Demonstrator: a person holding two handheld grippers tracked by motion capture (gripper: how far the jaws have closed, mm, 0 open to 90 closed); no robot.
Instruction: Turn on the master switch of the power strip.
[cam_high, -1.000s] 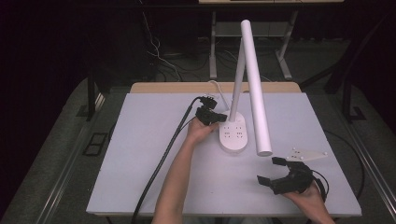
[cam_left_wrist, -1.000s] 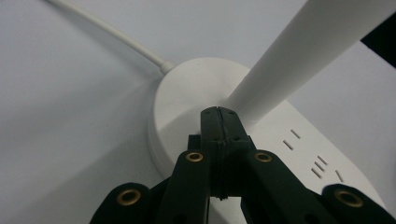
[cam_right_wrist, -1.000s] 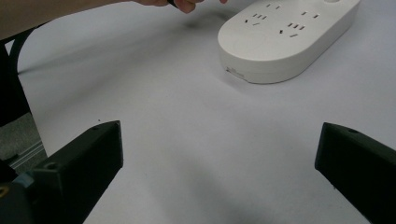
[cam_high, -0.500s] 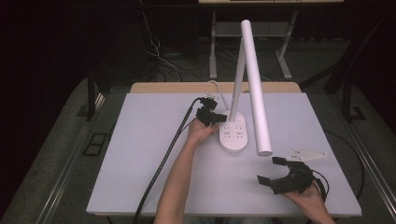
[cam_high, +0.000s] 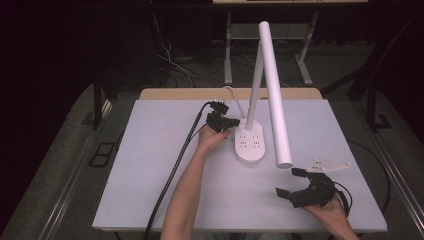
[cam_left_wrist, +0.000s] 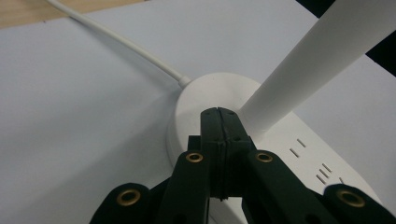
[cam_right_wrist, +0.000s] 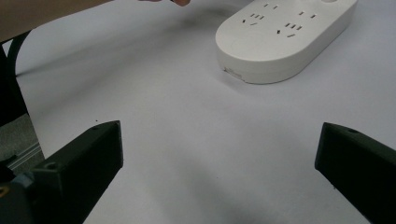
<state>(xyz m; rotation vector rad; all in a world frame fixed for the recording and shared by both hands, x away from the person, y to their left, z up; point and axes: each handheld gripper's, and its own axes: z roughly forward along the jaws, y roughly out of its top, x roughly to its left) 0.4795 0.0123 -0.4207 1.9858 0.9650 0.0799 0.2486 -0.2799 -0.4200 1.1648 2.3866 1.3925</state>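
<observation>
A white desk lamp stands mid-table on an oval base (cam_high: 250, 142) with socket slots, and its long tube head (cam_high: 274, 95) slants toward me. My left gripper (cam_high: 231, 121) is shut with nothing between its jaws. In the left gripper view its tips (cam_left_wrist: 218, 114) sit over the base's (cam_left_wrist: 191, 100) back end, right beside the stem (cam_left_wrist: 308, 60); I cannot tell whether they touch. My right gripper (cam_high: 289, 182) stays open near the table's front right, empty. From the right gripper view (cam_right_wrist: 219, 140) it faces the base (cam_right_wrist: 280, 37) from a distance.
The lamp's white cord (cam_left_wrist: 116, 42) runs off toward the wooden back edge (cam_high: 175, 93). A thick black cable (cam_high: 175, 170) trails from the left gripper across the pale table (cam_high: 140, 150) to its front edge. The person's left forearm (cam_high: 187, 195) lies over the middle.
</observation>
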